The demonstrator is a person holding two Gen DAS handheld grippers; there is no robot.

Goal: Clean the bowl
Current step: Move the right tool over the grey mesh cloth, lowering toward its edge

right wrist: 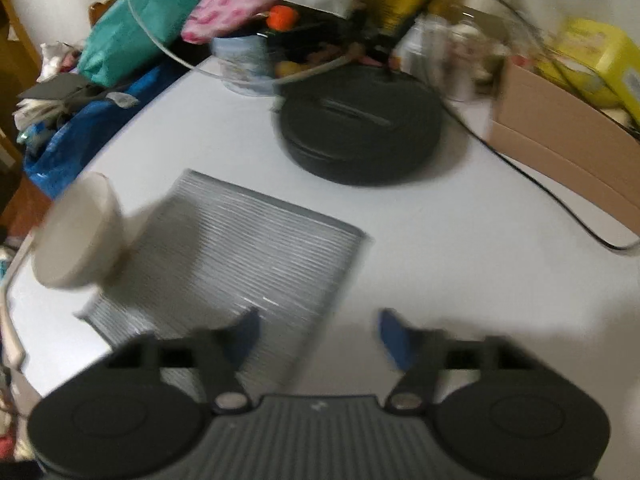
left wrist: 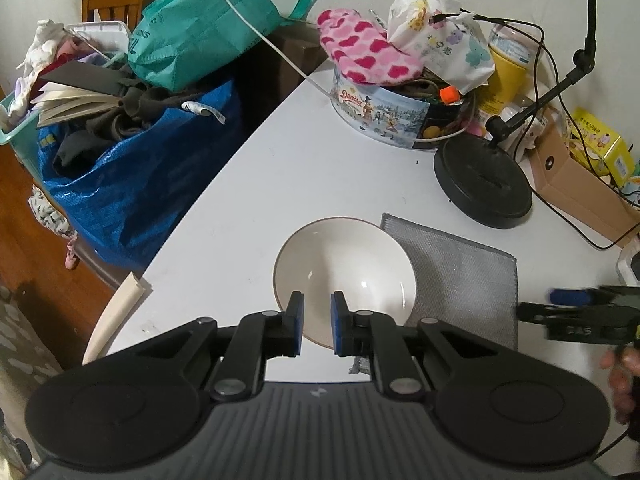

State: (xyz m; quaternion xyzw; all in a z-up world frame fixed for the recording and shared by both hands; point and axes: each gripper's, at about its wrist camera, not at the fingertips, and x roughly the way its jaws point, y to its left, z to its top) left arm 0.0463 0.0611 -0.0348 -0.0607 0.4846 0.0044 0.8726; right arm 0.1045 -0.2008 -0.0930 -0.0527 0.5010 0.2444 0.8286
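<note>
A cream bowl [left wrist: 348, 268] sits on the white table [left wrist: 320, 168], with its right side over the left edge of a grey mesh cloth [left wrist: 464, 280]. My left gripper [left wrist: 317, 320] hovers over the bowl's near rim. Its blue pads are a narrow gap apart, and only the bowl's inside shows between them. My right gripper [right wrist: 318, 332] is wide open and blurred above the near end of the cloth [right wrist: 248, 256]. It also enters the left wrist view from the right [left wrist: 548, 304]. In the right wrist view the bowl [right wrist: 74, 236] is a blurred shape at far left.
A black round lamp base [left wrist: 484, 184] with its cable stands behind the cloth. A cookie tin [left wrist: 380, 116] piled with clutter and a cardboard box [left wrist: 576, 188] line the back. A full blue bag [left wrist: 120, 184] stands off the table's left edge. A hand [left wrist: 620, 372] shows at right.
</note>
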